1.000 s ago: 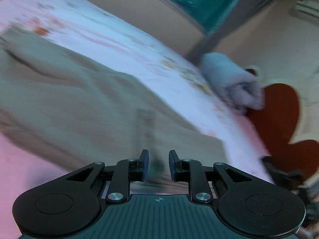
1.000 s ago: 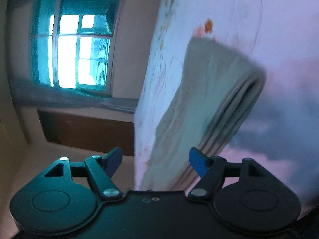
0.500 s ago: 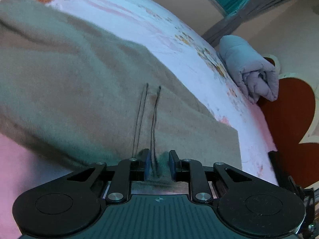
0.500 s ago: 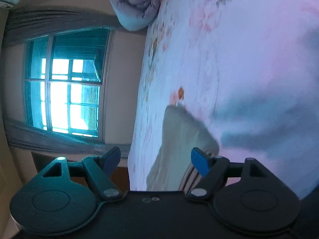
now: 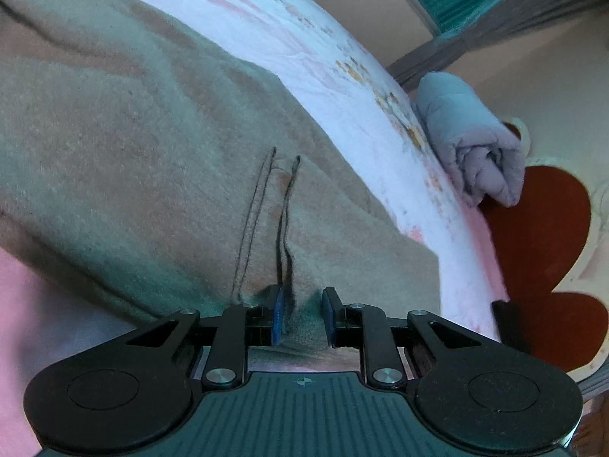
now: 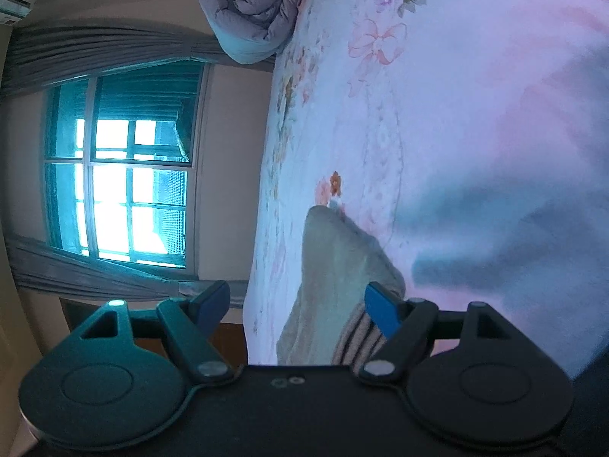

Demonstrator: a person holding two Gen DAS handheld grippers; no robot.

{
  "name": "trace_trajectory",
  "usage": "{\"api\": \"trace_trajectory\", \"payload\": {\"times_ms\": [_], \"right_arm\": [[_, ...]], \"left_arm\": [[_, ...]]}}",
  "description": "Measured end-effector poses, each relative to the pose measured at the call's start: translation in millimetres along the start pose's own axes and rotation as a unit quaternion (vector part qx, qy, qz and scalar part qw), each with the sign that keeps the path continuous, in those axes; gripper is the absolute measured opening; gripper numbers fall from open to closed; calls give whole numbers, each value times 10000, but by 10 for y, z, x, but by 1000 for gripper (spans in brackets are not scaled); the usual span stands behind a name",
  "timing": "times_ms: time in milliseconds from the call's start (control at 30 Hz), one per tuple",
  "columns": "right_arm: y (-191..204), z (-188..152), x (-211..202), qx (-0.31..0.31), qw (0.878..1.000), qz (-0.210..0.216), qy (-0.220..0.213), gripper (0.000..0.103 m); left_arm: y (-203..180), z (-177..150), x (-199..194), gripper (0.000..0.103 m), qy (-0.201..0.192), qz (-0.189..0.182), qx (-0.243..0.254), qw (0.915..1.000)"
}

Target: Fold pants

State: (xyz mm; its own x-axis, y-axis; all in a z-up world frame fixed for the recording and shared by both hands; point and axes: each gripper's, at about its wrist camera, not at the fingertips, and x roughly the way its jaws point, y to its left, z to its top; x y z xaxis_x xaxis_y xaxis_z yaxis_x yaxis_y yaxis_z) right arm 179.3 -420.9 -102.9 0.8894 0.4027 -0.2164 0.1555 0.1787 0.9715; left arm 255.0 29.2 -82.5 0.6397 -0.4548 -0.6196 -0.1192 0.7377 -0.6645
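Observation:
The beige-grey pants (image 5: 144,144) lie folded on the bed sheet (image 5: 297,49), with two dark stitch lines running up from my left gripper. My left gripper (image 5: 302,314) has its jaws nearly together, pinching the near edge of the pants. In the right wrist view the pants (image 6: 335,278) show as a folded stack with a striped inner band at its near end. My right gripper (image 6: 297,304) is open wide, its fingers on either side of that end of the stack, holding nothing.
A rolled lavender quilt (image 5: 472,144) lies at the head of the bed, also in the right wrist view (image 6: 251,3). A red heart-shaped headboard (image 5: 540,243) stands behind it. A window with curtains (image 6: 118,186) is past the bed's far edge.
My left gripper came down onto the pants' near edge and holds a fold between its fingers. My right gripper drew back, so the folded stack sits lower and smaller between its open fingers.

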Motion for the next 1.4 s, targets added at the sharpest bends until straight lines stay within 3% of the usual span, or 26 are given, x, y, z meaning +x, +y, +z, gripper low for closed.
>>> {"api": "trace_trajectory", "payload": {"times_ms": [133, 200, 367, 533, 800, 900, 1000, 1067, 1233, 1333, 1367, 1400], "right_arm": [[-50, -11, 3, 50, 10000, -33, 28, 72], [-48, -13, 1, 15, 10000, -65, 42, 72], [-29, -3, -13, -33, 10000, -70, 44, 72], [-17, -16, -3, -95, 9999, -67, 71, 72], [-10, -11, 4, -134, 9998, -84, 106, 72], [4, 10, 9, -195, 9997, -115, 99, 72], [27, 29, 45, -210, 9997, -118, 108, 72], [128, 43, 98, -381, 9992, 10, 148, 72], [501, 138, 656, -711, 9949, 523, 484, 76], [559, 253, 1114, -794, 9937, 351, 708, 78], [492, 297, 1292, -699, 9936, 107, 878, 78], [415, 328, 1441, -725, 9915, -319, 1029, 70]], "left_arm": [[-3, 6, 41, 20, -13, 32, -58, 10000], [-55, -9, 42, 13, -37, 160, 200, 9997], [-302, -33, -88, 11, -300, 368, 949, 9943], [-471, 76, -266, 11, -498, 316, 1220, 9908], [-353, 82, -284, 11, -474, 470, 1237, 9901], [-214, -3, -146, 6, -394, 822, 1344, 9867], [8, 25, -73, 6, -312, 631, 867, 9937], [-13, 41, -62, 6, -277, 664, 950, 9929], [-19, 33, -49, 6, -277, 682, 970, 9926], [-29, 17, -50, 6, -274, 708, 996, 9921], [-30, 17, -44, 6, -267, 708, 987, 9922], [-25, 23, -40, 6, -258, 692, 964, 9926]]}}
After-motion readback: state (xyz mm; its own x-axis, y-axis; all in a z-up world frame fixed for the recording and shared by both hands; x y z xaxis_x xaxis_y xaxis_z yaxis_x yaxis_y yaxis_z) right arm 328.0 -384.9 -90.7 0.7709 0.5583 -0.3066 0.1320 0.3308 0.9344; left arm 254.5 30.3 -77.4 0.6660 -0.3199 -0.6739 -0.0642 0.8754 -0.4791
